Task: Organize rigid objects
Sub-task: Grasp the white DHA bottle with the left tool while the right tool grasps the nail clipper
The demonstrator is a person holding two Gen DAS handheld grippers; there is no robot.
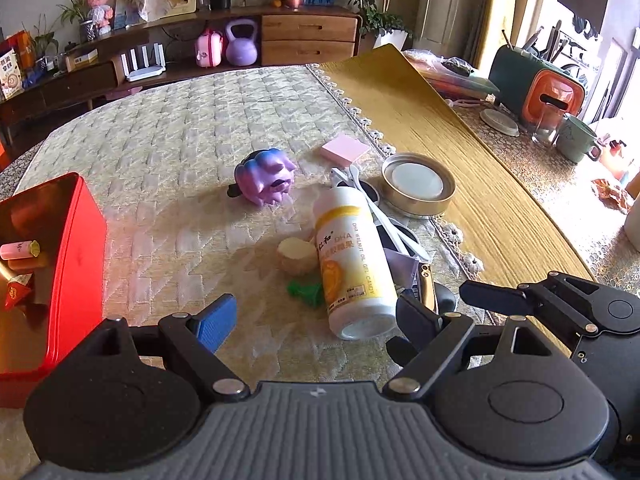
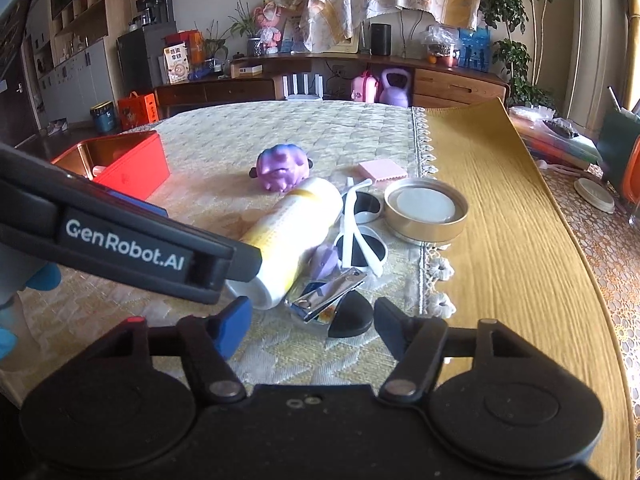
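The left gripper [image 1: 316, 320] hangs low over the bench [image 1: 168, 128] with its fingers [image 1: 218, 322] spread wide and nothing held; the base of a white and yellow bottle [image 1: 350, 256], lying on its side, sits in the gap without touching either pad; a red tin [image 1: 76, 264] stands open at the left with small items inside; the right gripper [image 2: 314, 326] has its fingers [image 2: 232, 326] partly apart, astride a metal nail clipper [image 2: 328, 294] and a black rounded piece [image 2: 352, 320], though no pad visibly presses on them; white sunglasses [image 2: 362, 228] lie just beyond, touching the bottle; a purple toy [image 1: 266, 180], a pink pad [image 1: 345, 148] and a round gold tin [image 1: 418, 184] lie farther off.
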